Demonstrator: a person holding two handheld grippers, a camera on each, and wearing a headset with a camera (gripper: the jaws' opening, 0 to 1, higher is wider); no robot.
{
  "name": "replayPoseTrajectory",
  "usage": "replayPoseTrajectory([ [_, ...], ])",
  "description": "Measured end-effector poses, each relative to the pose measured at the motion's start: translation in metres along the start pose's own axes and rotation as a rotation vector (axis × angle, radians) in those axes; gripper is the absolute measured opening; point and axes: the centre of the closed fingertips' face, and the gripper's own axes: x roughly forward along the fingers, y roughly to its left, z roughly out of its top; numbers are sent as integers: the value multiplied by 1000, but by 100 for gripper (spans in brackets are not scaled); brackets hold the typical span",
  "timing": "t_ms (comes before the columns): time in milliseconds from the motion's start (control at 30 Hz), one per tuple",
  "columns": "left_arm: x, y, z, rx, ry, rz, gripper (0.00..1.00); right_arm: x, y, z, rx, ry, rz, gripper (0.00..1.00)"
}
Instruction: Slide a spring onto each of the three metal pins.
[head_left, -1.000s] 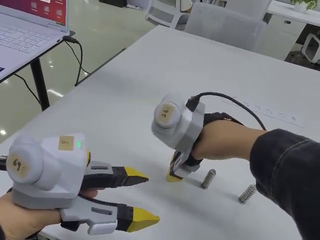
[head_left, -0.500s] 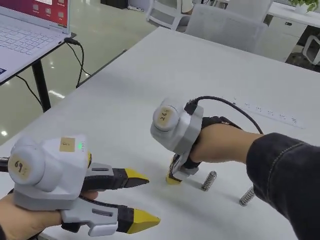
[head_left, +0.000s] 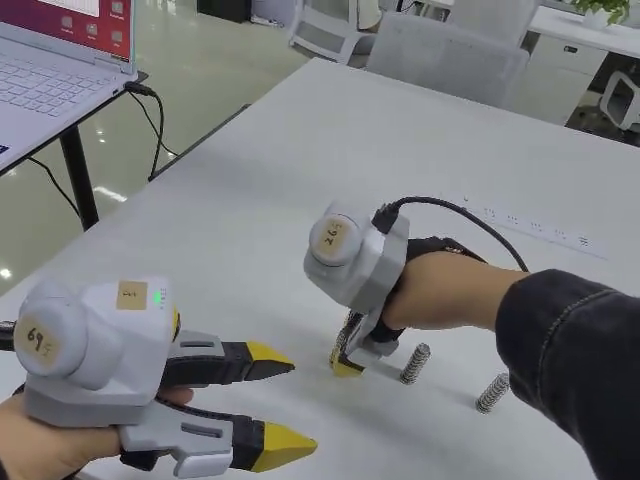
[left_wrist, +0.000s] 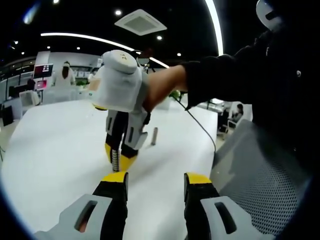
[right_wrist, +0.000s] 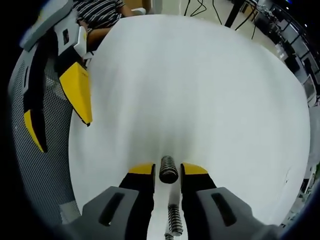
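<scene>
Right tool: the white-bodied right gripper (head_left: 346, 362) with black jaws and yellow tips points straight down, tips at the tabletop, with a bare hand (head_left: 440, 290) wrapped round its grip. The jaws are pinched in close and clamped on a spring.
Held spring: a short coiled metal spring (right_wrist: 168, 171) sits right between the yellow tips. It's end-on in the right gripper view and upright in the left gripper view. Another stretch of coil shows further back between the jaws, can't tell if it's the same one.
Left tool: the matching white left gripper (head_left: 304, 401) hovers off the table, roughly level and aimed at the right gripper, well apart from it. Its jaws are spread wide with nothing between them.
Other springs: two more are on the table, on the far side of the right gripper from the left one. The nearer spring (head_left: 415, 363) is just beside the right tips, standing with a slight lean. The farther spring (head_left: 492, 392) sits a bit beyond it, leaning about the same. Whether there's a pin inside any of them, honestly can't tell.
Surface: a plain white table (head_left: 300, 180) lies under both tools.
Cable: a black cable (head_left: 450, 203) loops out of the top of the right gripper and back over the hand.
Off to the side: an open laptop (head_left: 50, 60) sits on a separate stand, way out past the left gripper.
Sleeve: a dark sleeve (head_left: 570, 340) runs back from that hand.
</scene>
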Motion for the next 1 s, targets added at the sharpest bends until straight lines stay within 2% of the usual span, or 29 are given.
replayPoseTrajectory([
  [267,1,-1,-1,0,5,-5,39,-13,-1,-8,39,-38,-14,23],
  [533,1,-2,-2,1,11,-10,39,-30,-6,-16,74,-94,-55,25],
  [867,3,-3,-3,3,21,-12,39,-43,-9,-40,143,-139,-90,29],
  [1000,4,-3,-4,3,24,-10,39,-48,-10,-45,174,-185,-108,31],
])
